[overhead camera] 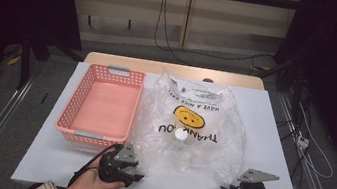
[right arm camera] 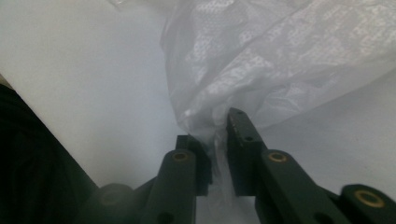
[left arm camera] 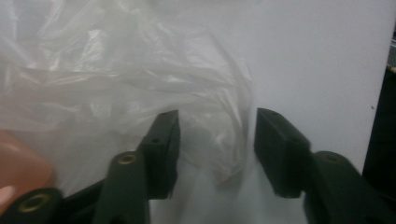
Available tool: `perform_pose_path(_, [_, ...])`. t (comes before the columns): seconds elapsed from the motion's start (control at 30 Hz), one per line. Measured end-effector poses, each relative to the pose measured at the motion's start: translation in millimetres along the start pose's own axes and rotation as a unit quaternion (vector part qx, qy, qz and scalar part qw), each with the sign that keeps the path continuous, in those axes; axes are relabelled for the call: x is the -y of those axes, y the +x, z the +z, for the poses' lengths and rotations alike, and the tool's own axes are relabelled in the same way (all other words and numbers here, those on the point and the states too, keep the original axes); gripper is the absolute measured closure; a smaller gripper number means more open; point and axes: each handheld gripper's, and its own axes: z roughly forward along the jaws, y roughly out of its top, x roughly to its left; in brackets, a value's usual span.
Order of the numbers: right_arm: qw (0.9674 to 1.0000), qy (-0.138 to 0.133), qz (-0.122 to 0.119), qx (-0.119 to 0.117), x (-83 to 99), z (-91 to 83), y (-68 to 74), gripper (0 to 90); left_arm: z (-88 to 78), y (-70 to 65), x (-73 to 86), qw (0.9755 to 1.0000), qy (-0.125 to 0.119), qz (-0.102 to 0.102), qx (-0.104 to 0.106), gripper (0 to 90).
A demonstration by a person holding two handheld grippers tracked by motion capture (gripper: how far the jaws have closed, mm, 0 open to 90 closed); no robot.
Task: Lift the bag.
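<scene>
Bag: one clear crinkled plastic bag with a smiley print (overhead camera: 190, 128), lying on the white surface (overhead camera: 280, 141) beside one pink plastic basket (overhead camera: 102, 106).
Left hand-held gripper (left arm camera: 217, 140): jaws apart, bag edge between, unpinched.
Right hand-held gripper (right arm camera: 218, 140): clenched on the bag's corner.

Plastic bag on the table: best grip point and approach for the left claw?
Take the plastic bag by its loose near-left corner, coming in low from the near edge of the table. The film there bunches into a fold between the left claw jaws, thin enough to pinch. The right claw is shut on the near-right corner the same way.
</scene>
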Motion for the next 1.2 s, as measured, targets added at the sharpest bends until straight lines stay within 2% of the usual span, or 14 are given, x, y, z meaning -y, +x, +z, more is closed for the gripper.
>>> perform_pose_path(0.07, [1.0000, -0.001, 0.006, -0.004, -0.7, 0.5, -2.0, 88.4, 0.1, 3.2, -0.7, 0.9999, -0.003, -0.010, -0.001, 69.8])
perform_pose_path(0.13, [0.9999, -0.001, 0.009, -0.011, -1.6, 0.9, -3.1, 89.0, -1.5, 6.0, -0.5, 0.9999, 0.004, -0.008, 0.007, 82.2])
perform_pose_path(0.2, [0.9998, -0.004, 0.009, -0.019, -3.1, 1.8, -3.0, 89.3, -2.2, 5.0, 0.4, 0.9998, 0.002, -0.016, 0.009, 89.2])
perform_pose_path(0.23, [0.9995, -0.008, 0.012, -0.027, -4.0, 1.6, -3.4, 89.3, -3.3, 5.3, 0.4, 0.9999, 0.004, -0.013, 0.009, 89.5])
perform_pose_path(0.3, [0.9984, -0.023, 0.022, -0.047, -5.9, 0.3, -5.1, 89.4, -5.7, 6.5, 1.3, 0.9993, -0.004, -0.018, 0.032, 89.9])
perform_pose_path(0.37, [0.9974, -0.037, 0.025, -0.057, -8.0, -1.0, -6.0, 89.5, -8.1, 5.3, 0.7, 0.9991, -0.016, -0.016, 0.035, 90.0])
perform_pose_path(0.43, [0.9967, -0.047, 0.024, -0.061, -10.7, -2.7, -6.4, 89.5, -12.4, 3.8, -2.0, 0.9990, -0.027, -0.010, 0.035, 90.0])
perform_pose_path(0.5, [0.9959, -0.056, 0.024, -0.067, -13.9, -4.8, -7.0, 89.6, -15.8, 3.4, -5.0, 0.9976, -0.049, -0.006, 0.050, 90.0])
perform_pose_path(0.63, [0.9934, -0.087, 0.023, -0.072, -23.8, -10.8, -8.4, 89.6, -21.8, 4.6, -12.9, 0.9964, -0.066, 0.002, 0.053, 90.0])
perform_pose_path(0.7, [0.9912, -0.105, 0.023, -0.077, -28.3, -14.5, -9.4, 89.6, -26.2, 5.4, -17.1, 0.9954, -0.082, 0.003, 0.050, 90.0])
perform_pose_path(0.83, [0.9880, -0.134, 0.025, -0.073, -35.4, -20.5, -11.0, 89.6, -41.4, 8.2, -25.3, 0.9929, -0.111, 0.011, 0.042, 90.0])
perform_pose_path(0.9, [0.9866, -0.145, 0.023, -0.071, -40.1, -23.6, -11.5, 89.6, -48.8, 11.1, -29.4, 0.9911, -0.128, 0.009, 0.035, 90.0])
perform_pose_path(1.07, [0.9821, -0.175, 0.022, -0.066, -56.5, -34.2, -14.4, 89.7, -67.8, 20.8, -43.9, 0.9879, -0.154, 0.012, 0.009, 90.0])
perform_pose_path(1.2, [0.9784, -0.197, 0.024, -0.059, -69.4, -41.4, -19.9, 89.8, -81.2, 30.4, -53.3, 0.9844, -0.176, 0.010, -0.005, 90.0])
